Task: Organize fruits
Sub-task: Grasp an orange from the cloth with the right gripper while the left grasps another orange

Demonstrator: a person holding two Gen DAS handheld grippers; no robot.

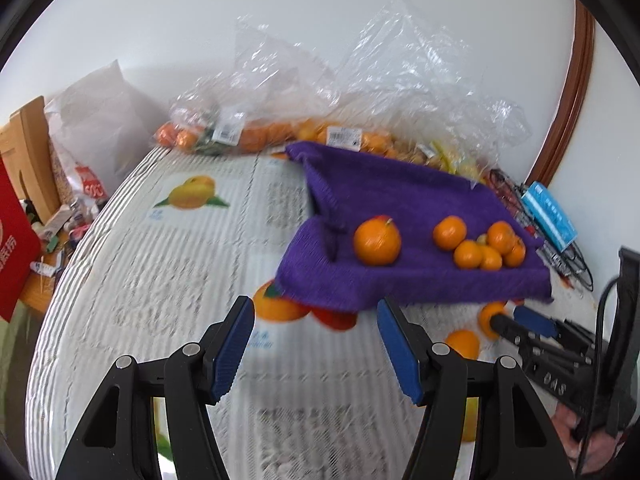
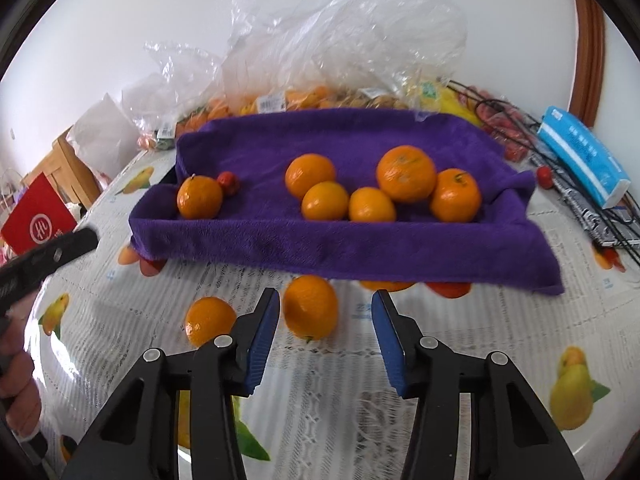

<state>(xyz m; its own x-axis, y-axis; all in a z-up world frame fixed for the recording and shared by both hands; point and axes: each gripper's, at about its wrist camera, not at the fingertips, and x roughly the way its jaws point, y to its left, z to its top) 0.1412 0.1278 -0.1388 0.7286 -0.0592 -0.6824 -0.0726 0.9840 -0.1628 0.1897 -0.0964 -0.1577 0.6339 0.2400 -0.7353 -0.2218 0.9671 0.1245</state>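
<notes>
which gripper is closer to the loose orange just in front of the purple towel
Right. The right gripper has its open fingers on either side of that orange, not yet closed. The left gripper hangs open farther left, over bare tablecloth.

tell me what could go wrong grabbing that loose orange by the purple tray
1. The right tool is open with the orange off-centre, hugging the left finger; closing now could nudge the round fruit so it rolls away.
2. A second orange lies just left of that finger and could get knocked.
3. Lifting straight up might snag the towel edge draping in front of the tray.
</notes>
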